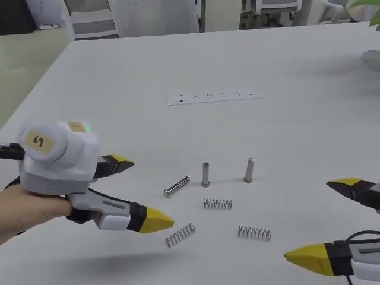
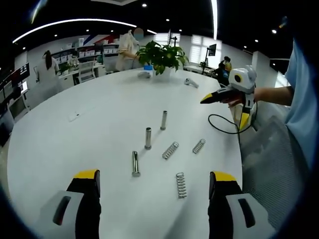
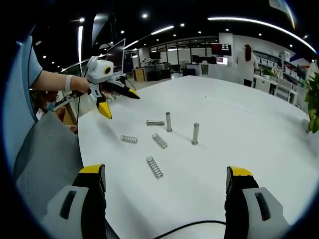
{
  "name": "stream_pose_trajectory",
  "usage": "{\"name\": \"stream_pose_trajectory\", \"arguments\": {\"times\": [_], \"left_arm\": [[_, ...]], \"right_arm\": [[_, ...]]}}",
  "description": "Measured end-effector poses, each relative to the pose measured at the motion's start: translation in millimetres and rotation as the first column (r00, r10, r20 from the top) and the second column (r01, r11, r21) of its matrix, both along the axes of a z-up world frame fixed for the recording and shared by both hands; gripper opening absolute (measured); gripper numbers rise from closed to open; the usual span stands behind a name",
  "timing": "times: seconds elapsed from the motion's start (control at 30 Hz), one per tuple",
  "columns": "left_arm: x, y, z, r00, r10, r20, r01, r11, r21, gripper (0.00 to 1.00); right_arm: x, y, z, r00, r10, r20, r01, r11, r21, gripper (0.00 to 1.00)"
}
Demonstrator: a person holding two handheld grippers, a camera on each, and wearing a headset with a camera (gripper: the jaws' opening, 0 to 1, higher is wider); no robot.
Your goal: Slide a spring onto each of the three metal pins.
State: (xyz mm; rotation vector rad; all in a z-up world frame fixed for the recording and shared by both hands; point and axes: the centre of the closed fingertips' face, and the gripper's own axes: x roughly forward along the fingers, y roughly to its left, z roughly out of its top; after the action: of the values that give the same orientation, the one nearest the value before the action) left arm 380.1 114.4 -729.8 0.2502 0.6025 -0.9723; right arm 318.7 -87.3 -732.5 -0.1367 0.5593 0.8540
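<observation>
Left gripper (image 1: 146, 191) and right gripper (image 1: 309, 219) both spread, empty. On desk (image 1: 285, 130): two upright pins (image 1: 205, 174), one lying pin (image 1: 177, 186). Three springs (image 1: 217, 203) lie loose near them, between the grippers, seemingly touching none.

Pins (image 1: 205, 174) & springs (image 1: 217, 203) – shiny metal; table (image 1: 285, 130) matt white, v. smooth.
</observation>
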Motion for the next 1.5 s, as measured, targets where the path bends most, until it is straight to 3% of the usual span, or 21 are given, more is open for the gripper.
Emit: {"name": "stream_pose_trajectory", "arguments": {"times": [0.6,1.33,1.5], "left_arm": [[15.1,-14.0,-16.2,0.999,-0.034,-0.035,0.037,0.996,0.079,0.81],[35.6,-25.9,-28.3,0.997,-0.025,-0.066,0.032,0.994,0.105,0.67],[40.0,-24.9,-32.8,0.997,-0.021,-0.073,0.031,0.991,0.13,0.63]], "right_arm": [[-3.5,-5.2,-10.5,1.0,-0.015,-0.026,0.016,1.0,0.004,0.99],[-5.7,-6.4,-19.6,0.998,-0.021,-0.058,0.022,1.0,0.021,0.99],[-6.4,-6.7,-22.1,0.998,-0.021,-0.064,0.022,1.0,0.018,0.99]]}}
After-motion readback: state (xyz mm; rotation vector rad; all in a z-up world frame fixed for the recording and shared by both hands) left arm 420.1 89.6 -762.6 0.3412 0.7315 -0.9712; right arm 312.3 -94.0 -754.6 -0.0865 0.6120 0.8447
